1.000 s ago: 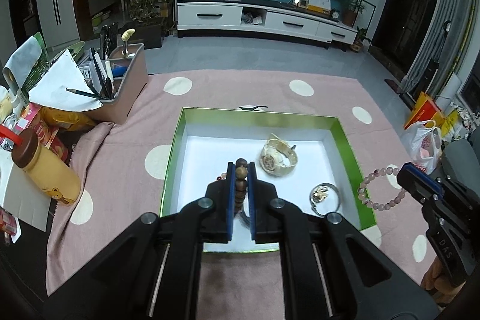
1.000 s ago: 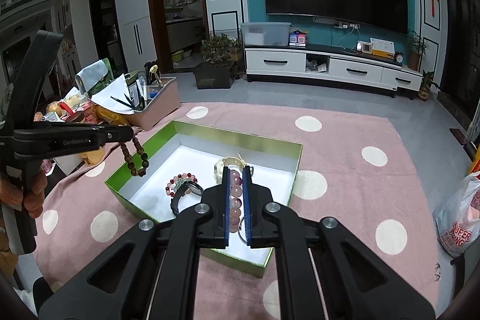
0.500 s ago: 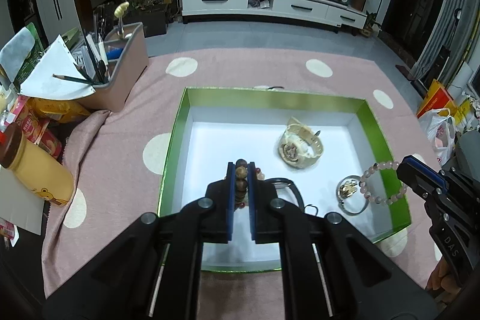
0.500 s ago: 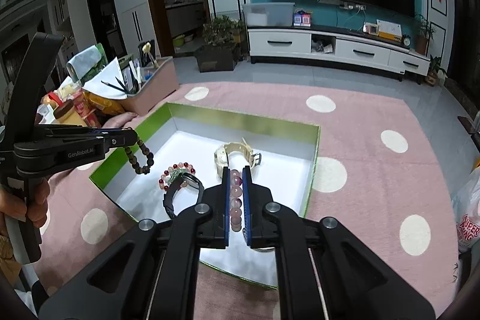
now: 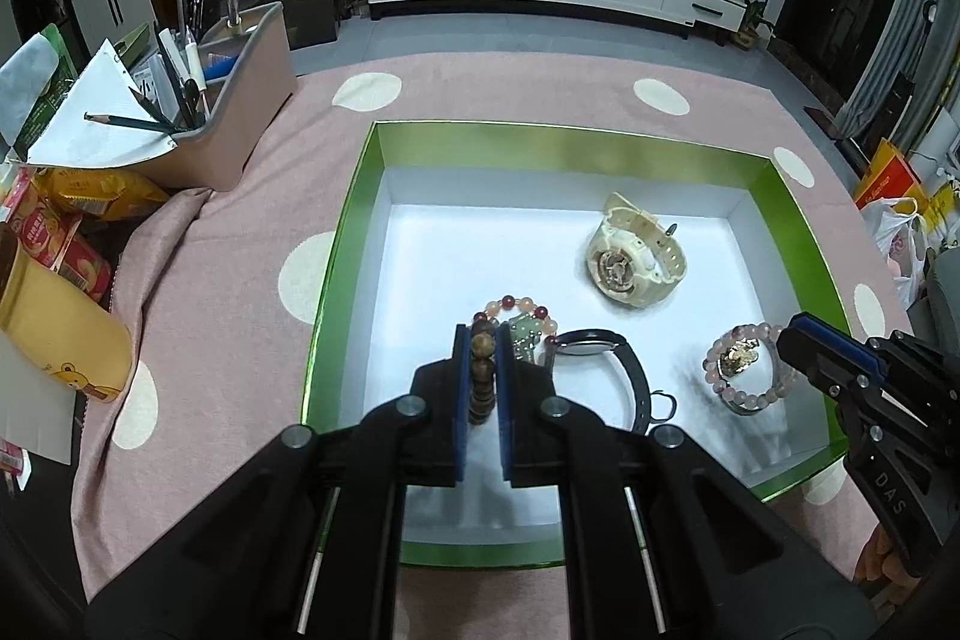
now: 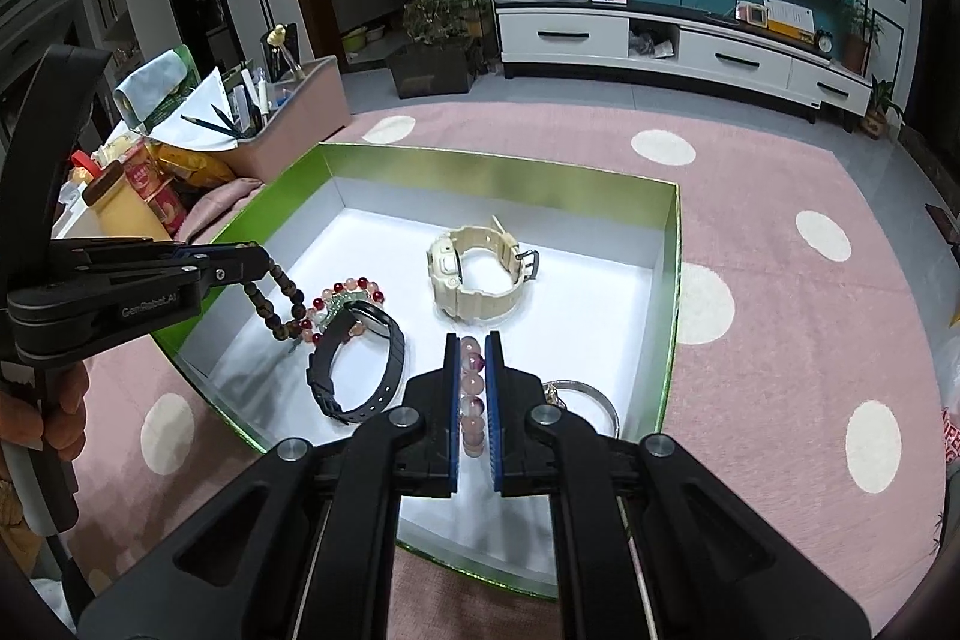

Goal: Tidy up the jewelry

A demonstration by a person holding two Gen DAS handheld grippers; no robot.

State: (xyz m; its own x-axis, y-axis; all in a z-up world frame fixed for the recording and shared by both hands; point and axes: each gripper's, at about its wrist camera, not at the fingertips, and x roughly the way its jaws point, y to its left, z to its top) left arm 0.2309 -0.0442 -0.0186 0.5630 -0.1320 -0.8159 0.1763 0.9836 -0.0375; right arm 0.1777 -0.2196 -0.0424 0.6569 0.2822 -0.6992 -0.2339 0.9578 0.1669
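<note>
A green box (image 5: 558, 145) (image 6: 498, 169) with a white floor lies on the pink dotted cloth. In it rest a cream watch (image 5: 633, 259) (image 6: 480, 265), a black watch (image 5: 606, 358) (image 6: 360, 364), a red-and-pink bead bracelet (image 5: 519, 307) (image 6: 342, 292) and a metal bangle (image 6: 591, 397). My left gripper (image 5: 482, 340) (image 6: 264, 265) is shut on a brown wooden bead bracelet (image 5: 482, 370) (image 6: 279, 304), which hangs over the box's left part. My right gripper (image 6: 472, 349) (image 5: 786, 337) is shut on a pale pink bead bracelet (image 6: 471, 400) (image 5: 741, 370) low over the box's right part.
A pink desk organiser (image 5: 240, 100) with pens and paper stands at the back left. Snack packs (image 5: 66, 220) and a yellow bottle (image 5: 54, 334) lie at the left edge. A hand (image 6: 54, 400) holds the left gripper's handle. Plastic bags (image 5: 900, 232) sit on the right.
Both grippers have come down and forward over the box with their bracelets, so the box looks larger. The pink bracelet moved from outside the right wall to inside the box.
</note>
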